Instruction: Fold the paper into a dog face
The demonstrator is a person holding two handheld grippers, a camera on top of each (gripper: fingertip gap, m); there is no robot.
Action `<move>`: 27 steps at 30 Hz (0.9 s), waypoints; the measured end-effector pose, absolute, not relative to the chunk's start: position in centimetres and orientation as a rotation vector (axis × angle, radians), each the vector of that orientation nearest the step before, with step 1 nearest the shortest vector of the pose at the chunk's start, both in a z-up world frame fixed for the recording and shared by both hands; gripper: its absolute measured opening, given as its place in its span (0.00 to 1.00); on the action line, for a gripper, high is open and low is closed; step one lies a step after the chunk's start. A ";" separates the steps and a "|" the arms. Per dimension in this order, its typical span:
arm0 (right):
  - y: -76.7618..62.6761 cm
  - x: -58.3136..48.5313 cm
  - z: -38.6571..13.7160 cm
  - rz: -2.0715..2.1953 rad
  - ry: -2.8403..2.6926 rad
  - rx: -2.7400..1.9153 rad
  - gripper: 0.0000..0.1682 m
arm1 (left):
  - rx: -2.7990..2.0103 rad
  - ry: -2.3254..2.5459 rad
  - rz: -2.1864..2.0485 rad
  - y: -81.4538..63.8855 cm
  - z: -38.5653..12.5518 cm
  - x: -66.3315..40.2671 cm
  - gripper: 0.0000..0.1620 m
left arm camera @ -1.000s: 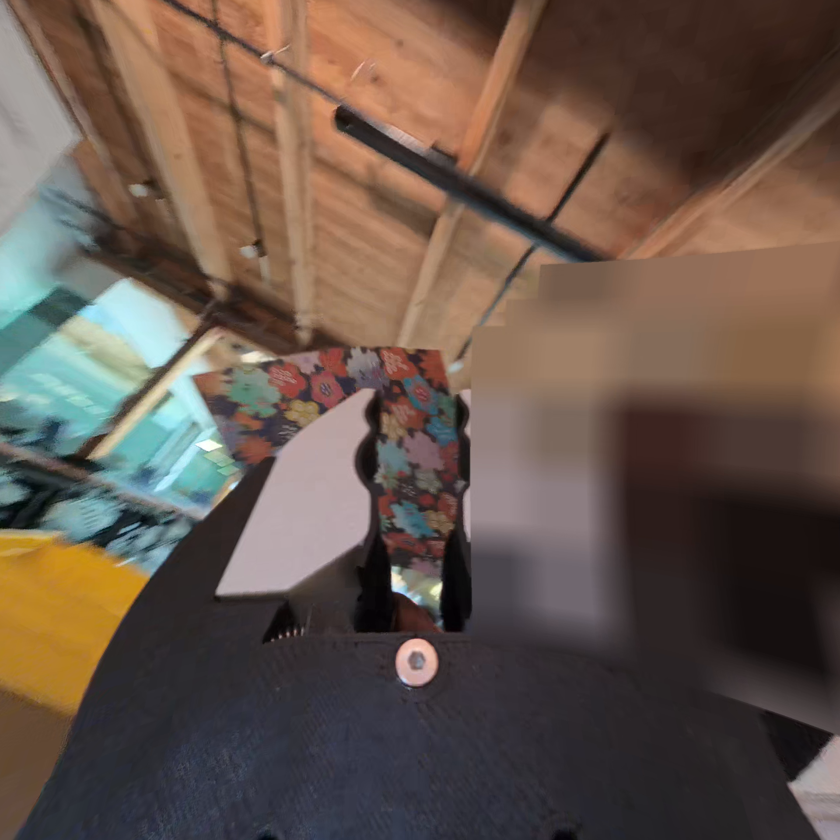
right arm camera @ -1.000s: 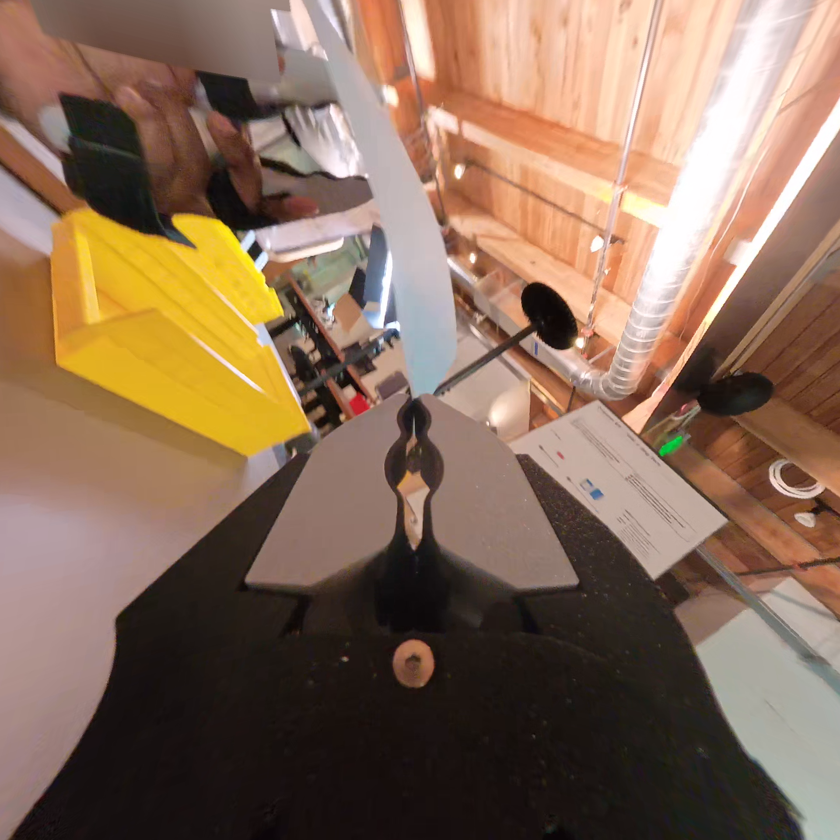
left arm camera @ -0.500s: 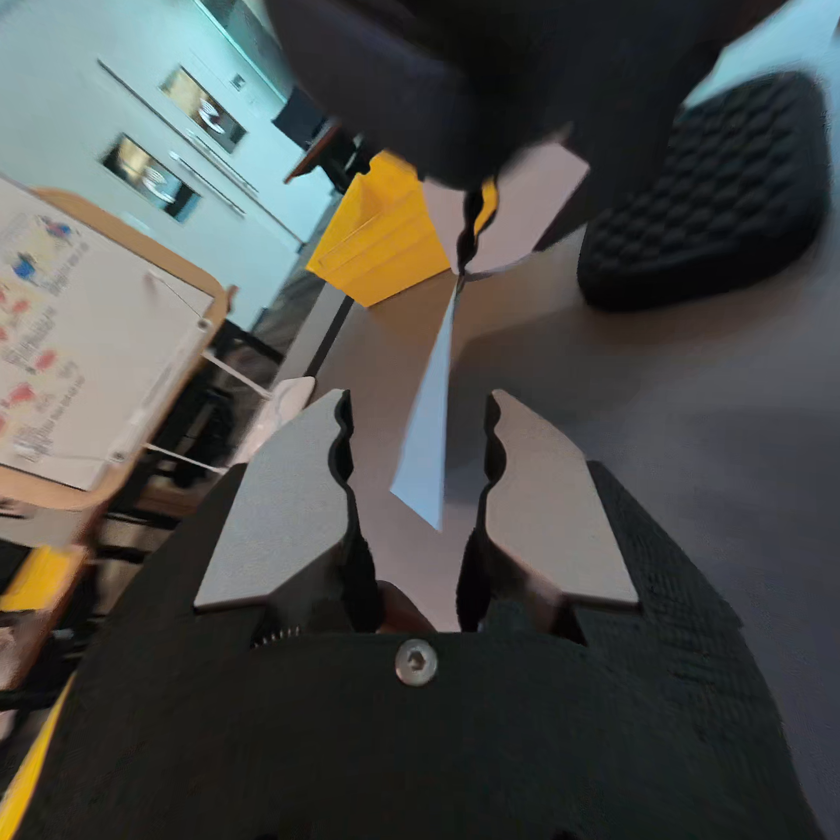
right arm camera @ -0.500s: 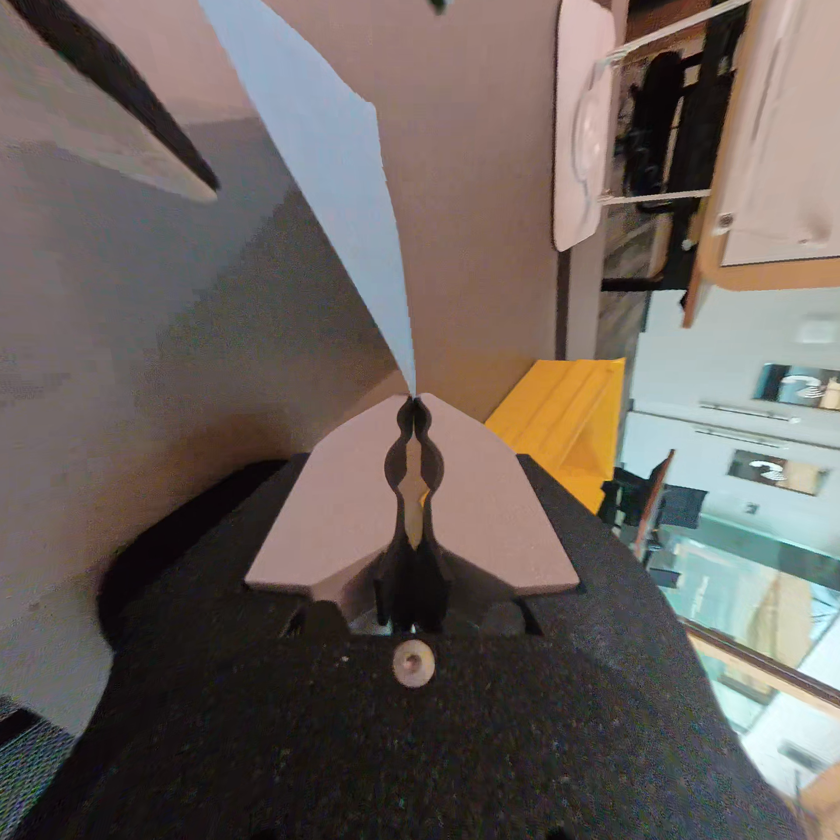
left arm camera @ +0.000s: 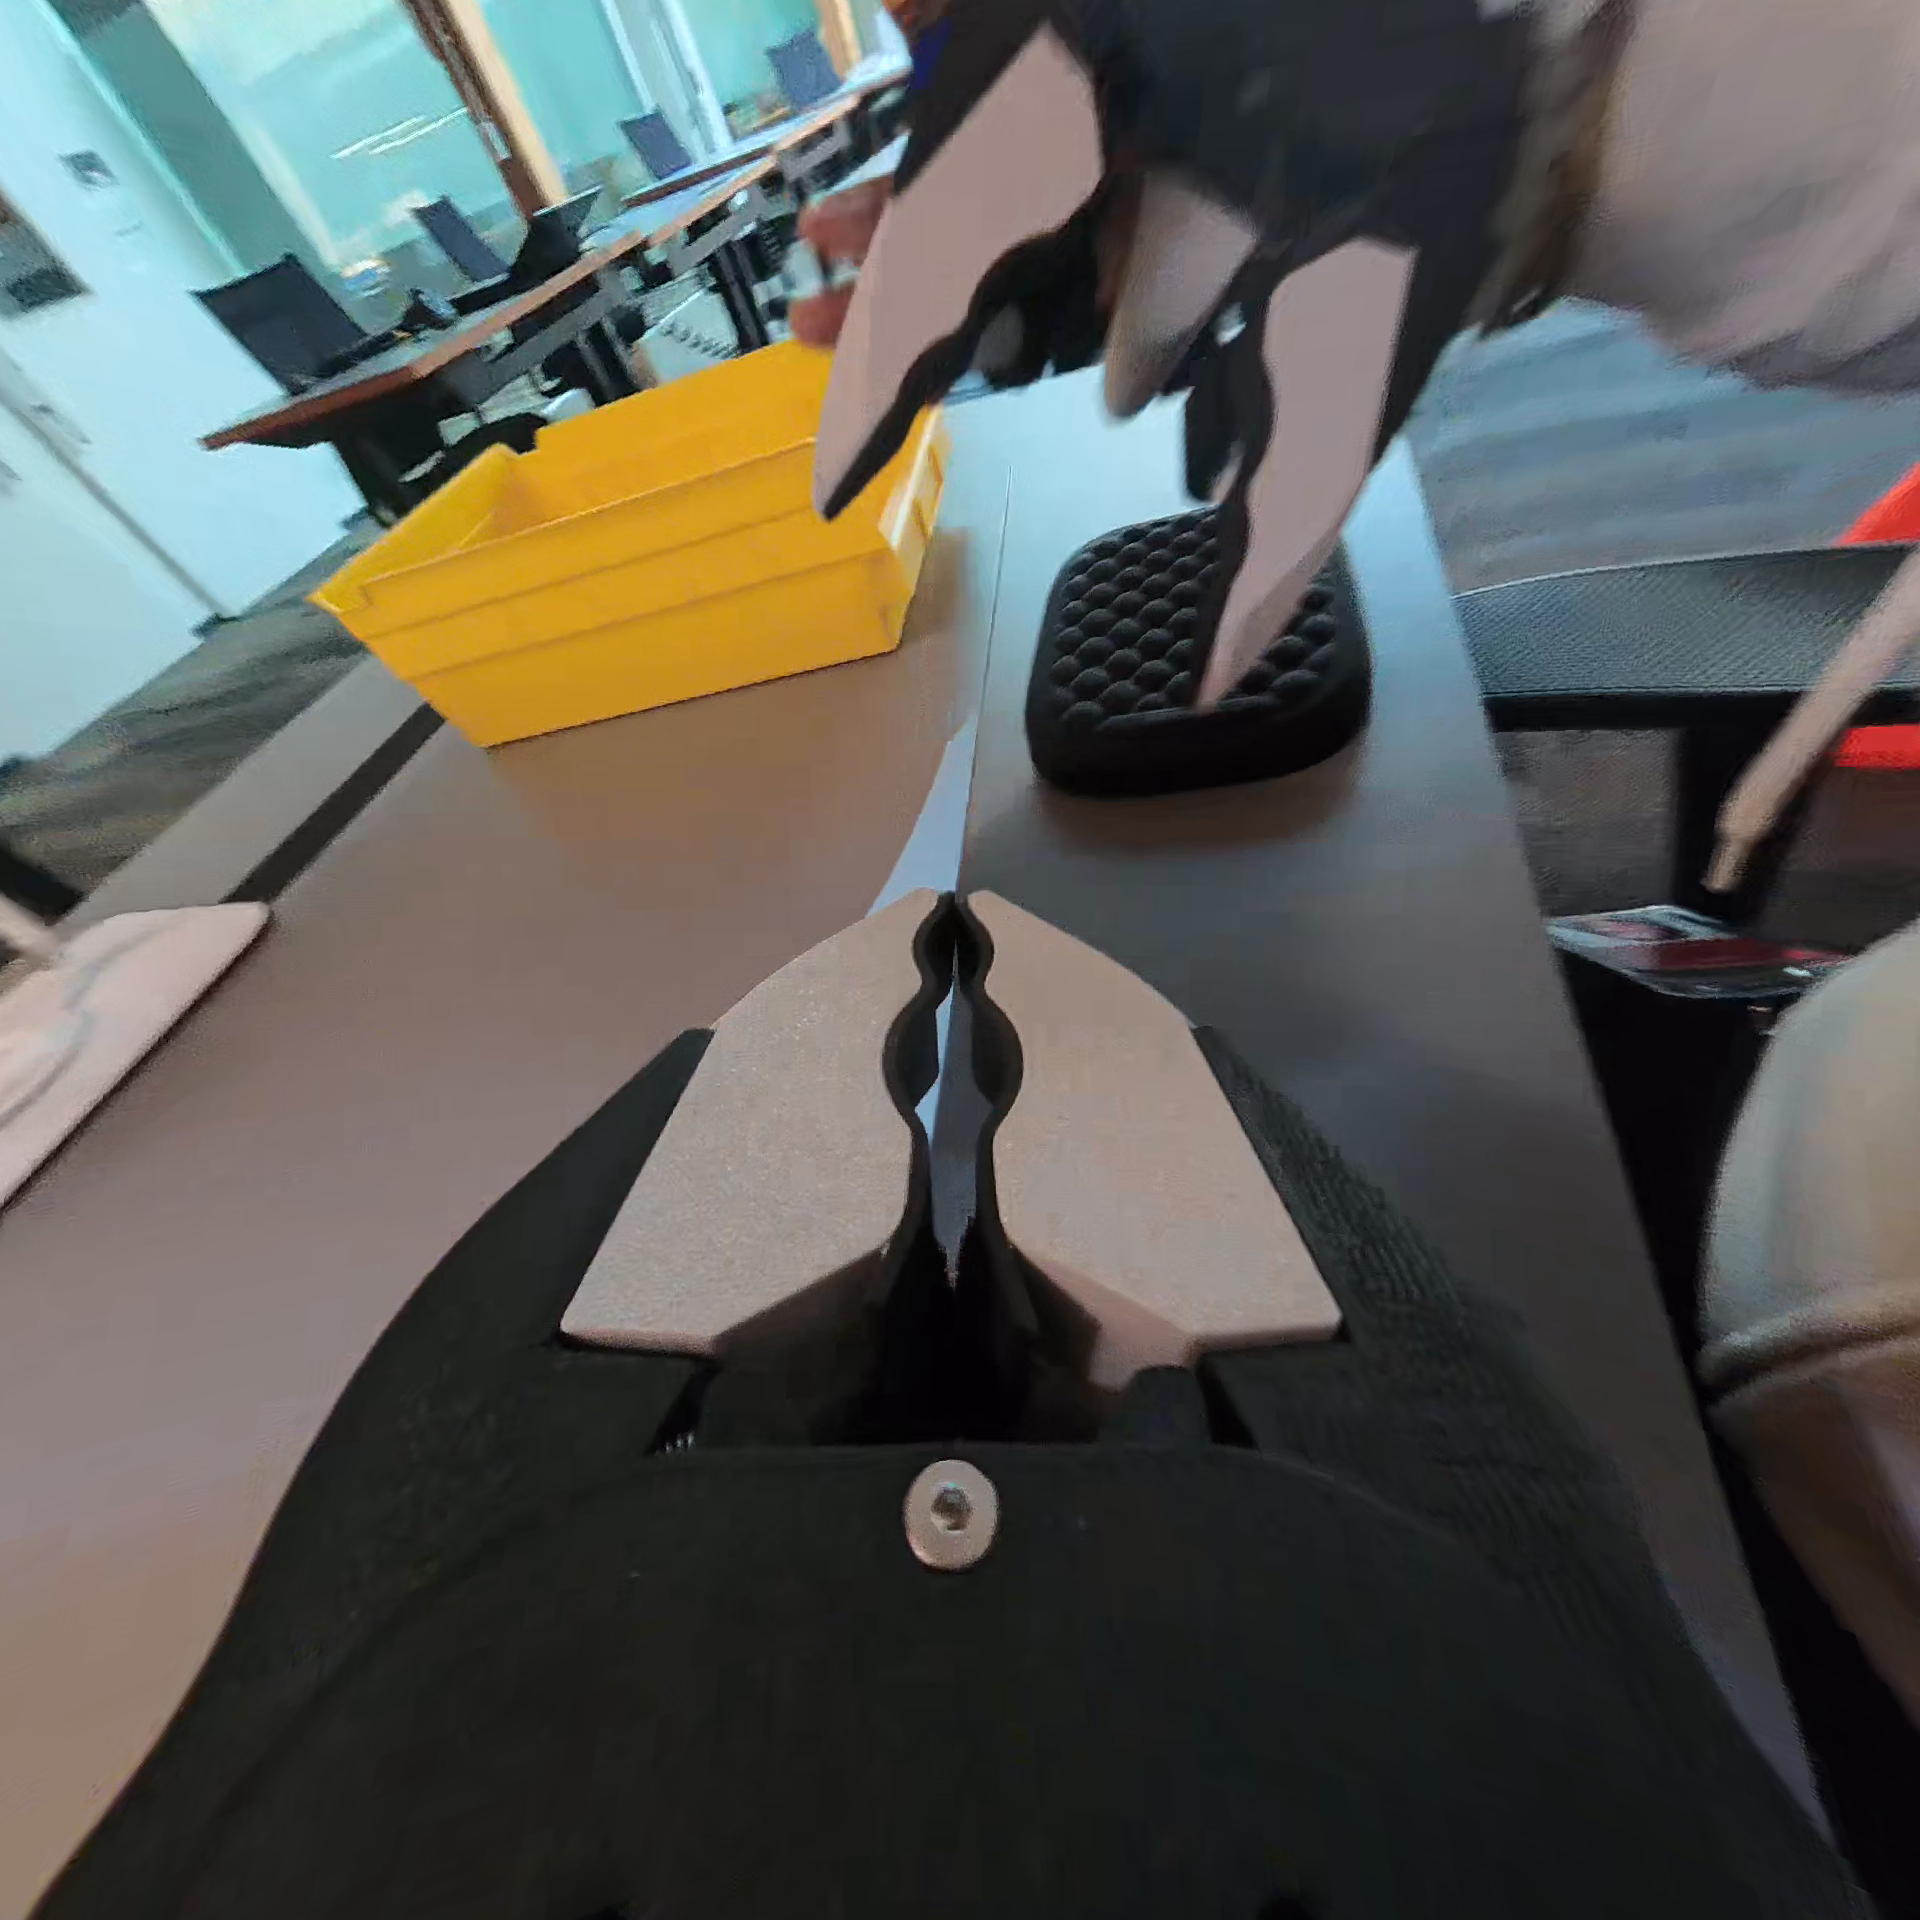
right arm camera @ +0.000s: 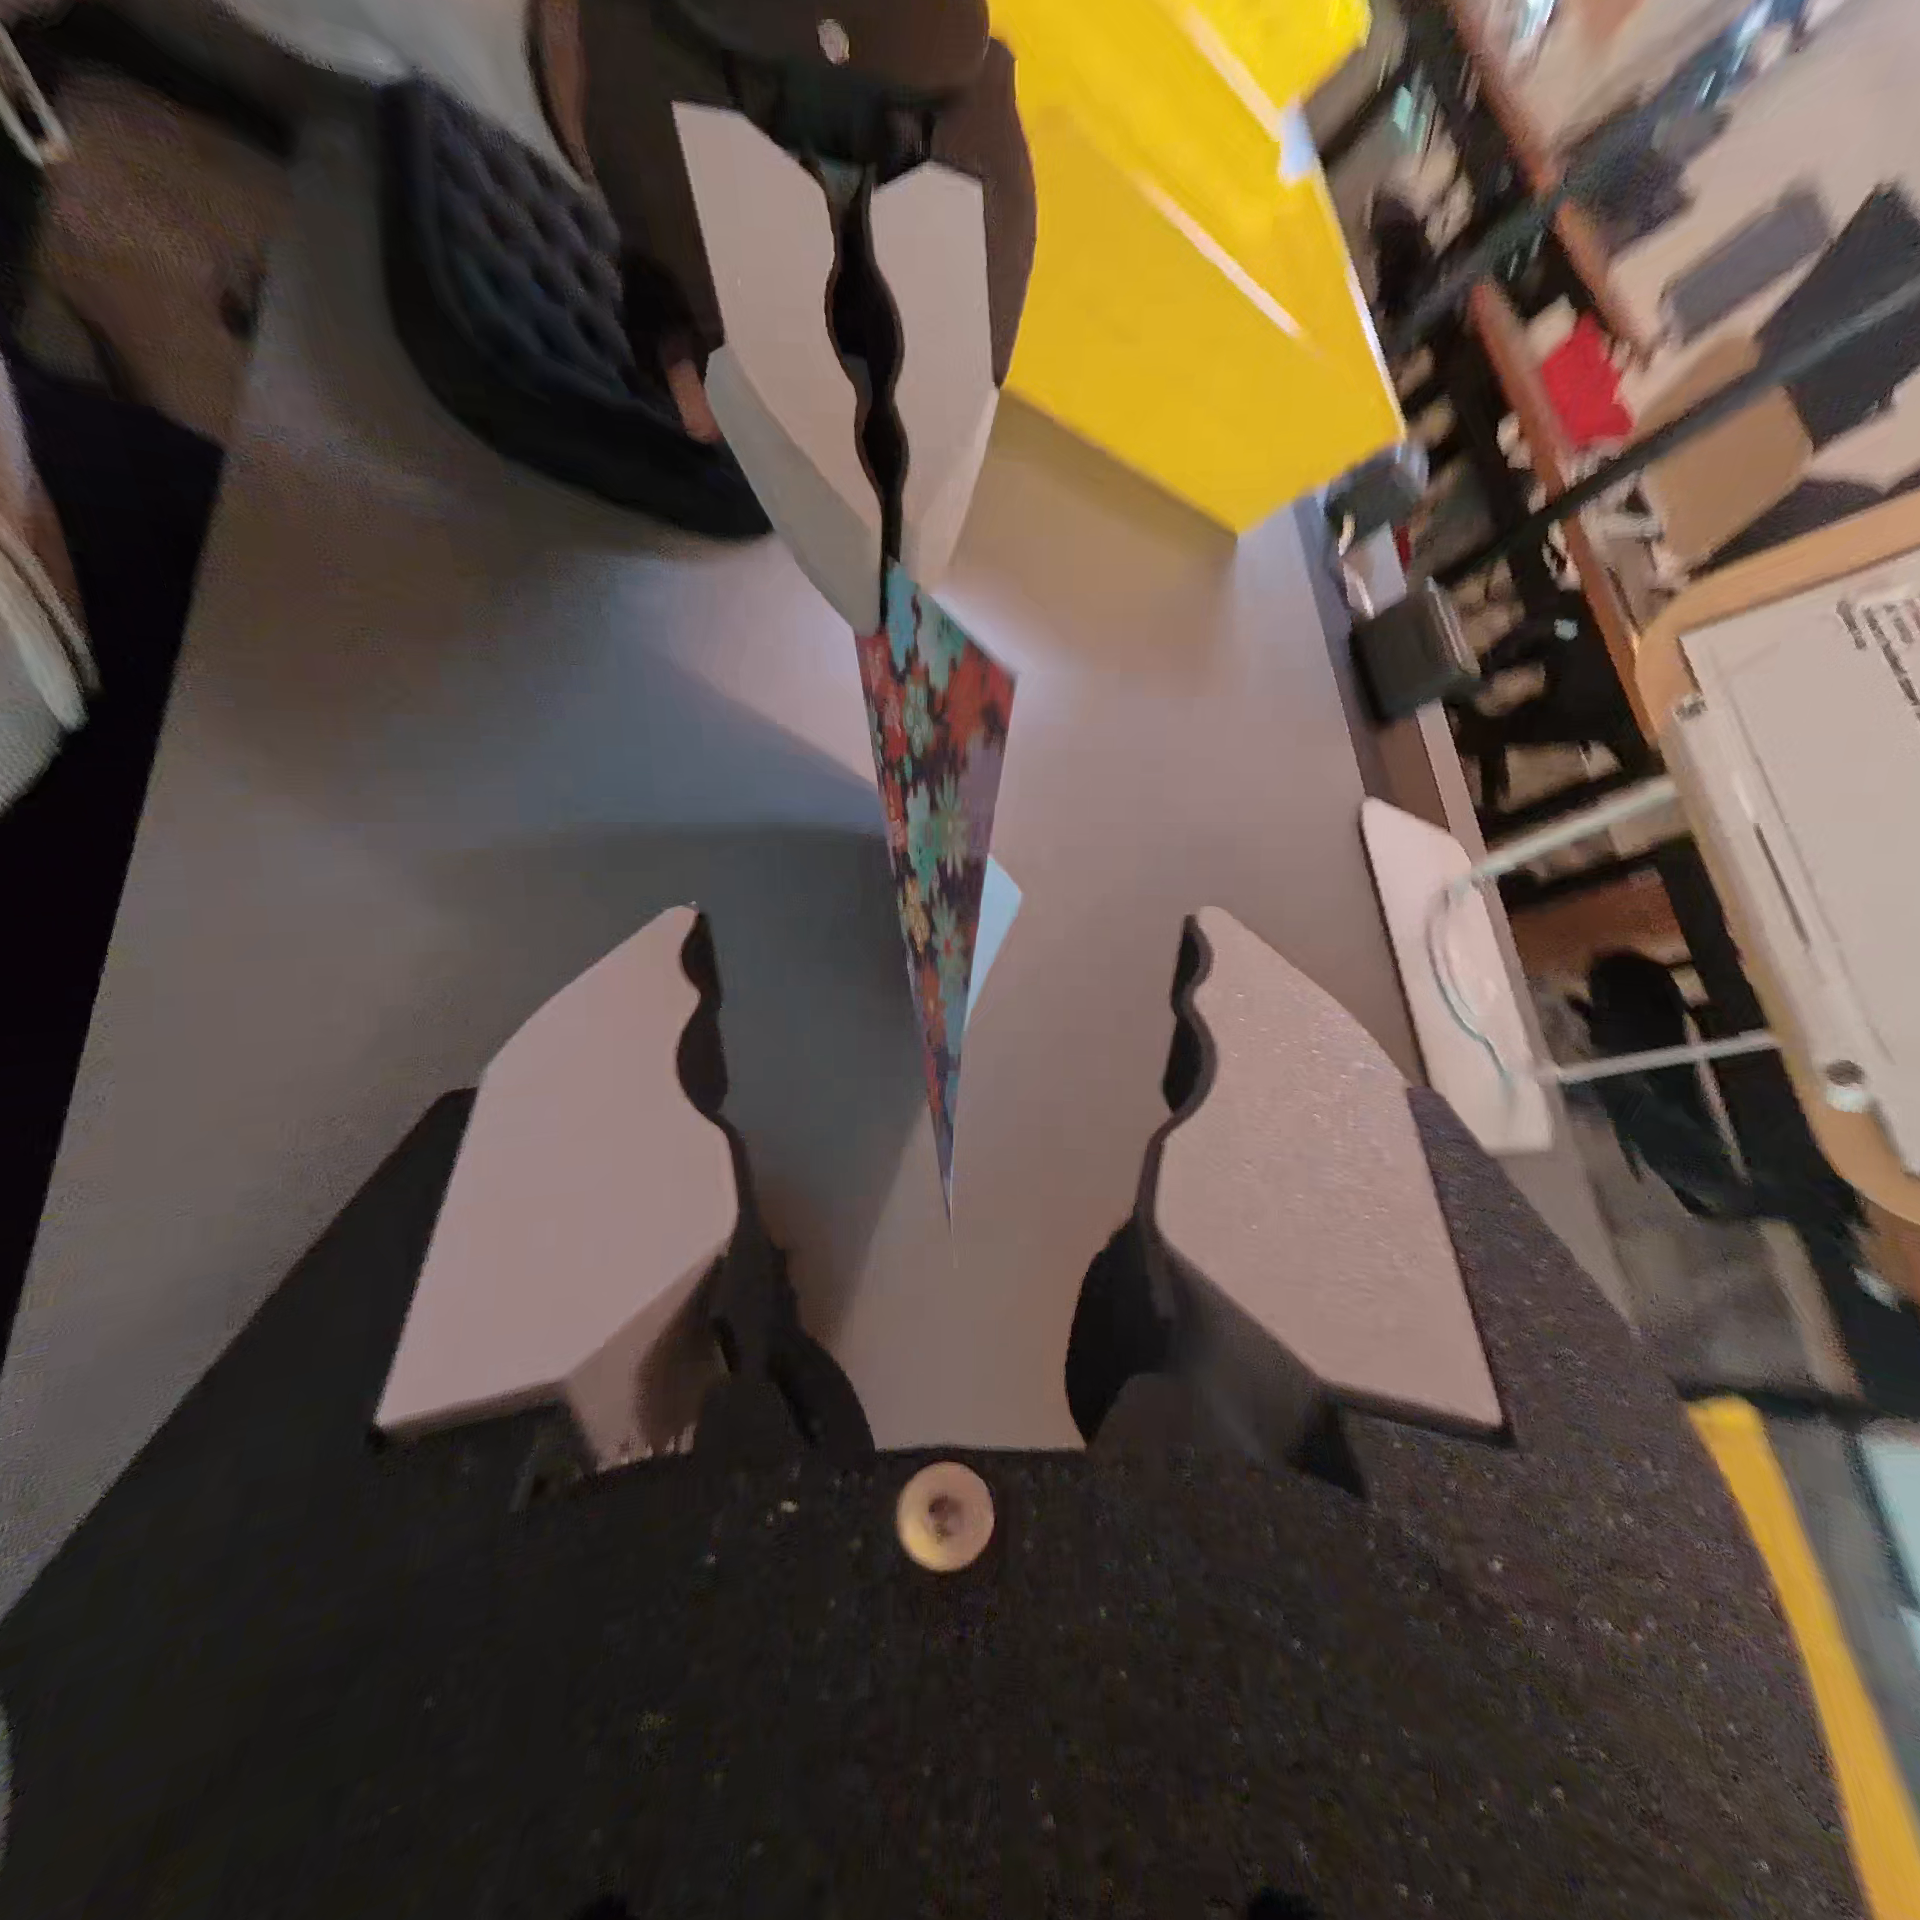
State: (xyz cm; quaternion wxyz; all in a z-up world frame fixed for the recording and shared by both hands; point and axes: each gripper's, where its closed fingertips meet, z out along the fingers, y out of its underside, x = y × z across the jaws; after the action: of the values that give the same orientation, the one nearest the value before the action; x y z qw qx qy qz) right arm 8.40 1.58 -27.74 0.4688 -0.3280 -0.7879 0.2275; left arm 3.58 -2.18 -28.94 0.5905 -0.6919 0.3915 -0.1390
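Handed over since half a second ago, the thin, floppy floral paper hangs pinched by the left gripper, while the right gripper fingers spread around its free tip above the bench.

Beyond the brown counter, dark desks and chairs stand before glass walls; shelving lines one side.

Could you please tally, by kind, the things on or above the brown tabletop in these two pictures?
Hand-held gripper: 2, left hand-held gripper and right hand-held gripper
Floral-patterned folded paper: 1
Yellow plastic bin: 1
Black dimpled rubber pad: 1
White flat stand base: 1
Total: 6
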 end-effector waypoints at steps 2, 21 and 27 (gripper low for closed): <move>1.4 8.0 -28.5 0.714 -1.895 -0.749 0.39 | -1.607 0.932 -0.365 -2.7 -29.2 3.1 0.00; -1.1 7.5 -32.0 1.371 -2.273 -0.901 0.00 | -1.928 0.851 -0.301 1.5 -31.7 -3.9 0.04; -0.7 7.1 -31.7 1.468 -2.290 -1.002 0.00 | -2.052 1.141 -0.230 2.6 -37.2 -1.2 0.00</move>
State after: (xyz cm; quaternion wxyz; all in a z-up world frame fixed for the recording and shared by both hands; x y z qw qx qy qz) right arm 7.12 -0.67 -31.71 0.1212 -0.3430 -0.7841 0.5028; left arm -1.15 2.56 -37.18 0.3816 -0.8040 0.4470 -0.0901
